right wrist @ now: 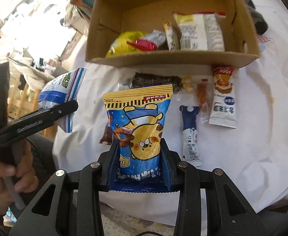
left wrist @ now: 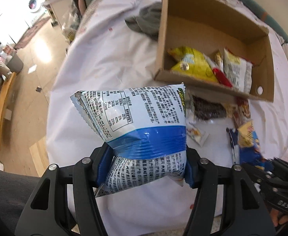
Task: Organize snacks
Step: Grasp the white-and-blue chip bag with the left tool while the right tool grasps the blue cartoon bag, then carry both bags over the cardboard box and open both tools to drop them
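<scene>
Left gripper [left wrist: 144,169]: jaws clamped on a blue-and-white snack bag [left wrist: 138,125], pads pinching its lower third w/ the printed back panel facing the camera; bag rises toward 12 o'clock from the jaws, above the white sheet [left wrist: 108,63]. Right gripper [right wrist: 140,163]: jaws closed on a blue-and-yellow cartoon snack bag [right wrist: 142,125], gripped near its serrated bottom seal, body pointing to 12 o'clock. Cardboard box [right wrist: 163,59]: at 12 o'clock of the right gripper, open top, near wall just beyond the held bag's tip; in the left wrist view it lies at approx. 1–2 o'clock of the left gripper. Box contents: yellow bag [right wrist: 122,41], red-and-white packet [right wrist: 144,44], small wrapped bar [right wrist: 170,37], white printed packet [right wrist: 200,31]. Loose items on the sheet, 1–2 o'clock of the right gripper: blue-and-white stick pack [right wrist: 190,135], orange snack in clear wrap [right wrist: 203,98], white cookie sachet [right wrist: 223,98]; dark snack pack [right wrist: 155,81] lies between the box and the held bag. Hand [right wrist: 4,179] at 9 o'clock in the right wrist view holds the left gripper's handle.
</scene>
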Available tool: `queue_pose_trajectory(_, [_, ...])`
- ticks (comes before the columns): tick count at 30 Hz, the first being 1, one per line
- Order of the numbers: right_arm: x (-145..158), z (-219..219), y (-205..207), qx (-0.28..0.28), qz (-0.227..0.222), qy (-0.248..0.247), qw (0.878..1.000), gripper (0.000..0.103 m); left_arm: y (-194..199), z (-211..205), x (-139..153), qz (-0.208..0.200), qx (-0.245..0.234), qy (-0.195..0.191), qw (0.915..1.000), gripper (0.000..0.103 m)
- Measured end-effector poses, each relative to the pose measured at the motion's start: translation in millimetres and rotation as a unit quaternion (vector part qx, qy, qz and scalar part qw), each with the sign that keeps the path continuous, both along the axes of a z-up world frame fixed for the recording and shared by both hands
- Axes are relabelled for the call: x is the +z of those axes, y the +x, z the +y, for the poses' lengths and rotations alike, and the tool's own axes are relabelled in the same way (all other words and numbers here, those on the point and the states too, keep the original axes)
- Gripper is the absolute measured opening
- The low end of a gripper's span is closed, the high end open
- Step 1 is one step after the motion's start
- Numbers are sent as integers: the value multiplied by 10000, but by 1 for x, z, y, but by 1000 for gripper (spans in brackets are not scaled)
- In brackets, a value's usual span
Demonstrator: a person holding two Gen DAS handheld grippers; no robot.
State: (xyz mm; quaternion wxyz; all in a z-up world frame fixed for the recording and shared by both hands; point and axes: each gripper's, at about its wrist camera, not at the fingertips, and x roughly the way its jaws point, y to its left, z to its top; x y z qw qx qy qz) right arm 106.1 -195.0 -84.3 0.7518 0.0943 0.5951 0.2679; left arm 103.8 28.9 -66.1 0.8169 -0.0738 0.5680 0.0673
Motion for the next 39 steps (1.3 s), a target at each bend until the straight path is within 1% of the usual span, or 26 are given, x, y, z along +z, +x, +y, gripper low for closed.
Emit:
queue_pose_trajectory(5, [26,-17,-4,-224,-437,506,9975,40,-2,2,19,-500,80,171,9986,57])
queue_pose_trajectory(6, [34,-21,-4,-296,-592,634,9958,40,-4,3,24,-644,111,193,9977,57])
queue_pose_trajectory(9, [52,-31,-6,-582,-988,824,9900,40,-6,5,34,-886,146,234,9957,57])
queue_pose_trajectory(12, [65,-41,-3,-893,-1293,1000,9825,40,-6,3,41,-1041,126,256,9942,57])
queue_pose_trajectory(17, [77,-50,8,-1247,-1541,1136,9736,40,0,-1,52,-1192,52,238,9926,57])
queue_pose_trajectory(20, [83,-52,17,-1349,-1652,1119,9706,40,8,-5,56,-1129,-61,154,9935,57])
queue_pose_trajectory(23, [90,-56,30,-1386,-1731,1104,9688,40,21,-11,59,-1092,-165,161,9937,57])
queue_pose_trajectory(27, [93,-62,50,-1493,-1782,1123,9661,40,41,-16,67,-1209,-244,246,9921,57])
queue_pose_trajectory(29, [91,-66,62,-1567,-1805,1055,9653,40,51,-18,72,-1273,-286,289,9910,57])
queue_pose_trajectory(35, [81,-80,93,-1848,-1638,983,9640,40,87,-28,80,-1431,-405,368,9882,57])
queue_pose_trajectory(39, [74,-87,113,-2010,-1532,956,9628,40,107,-38,77,-1493,-511,400,9867,57])
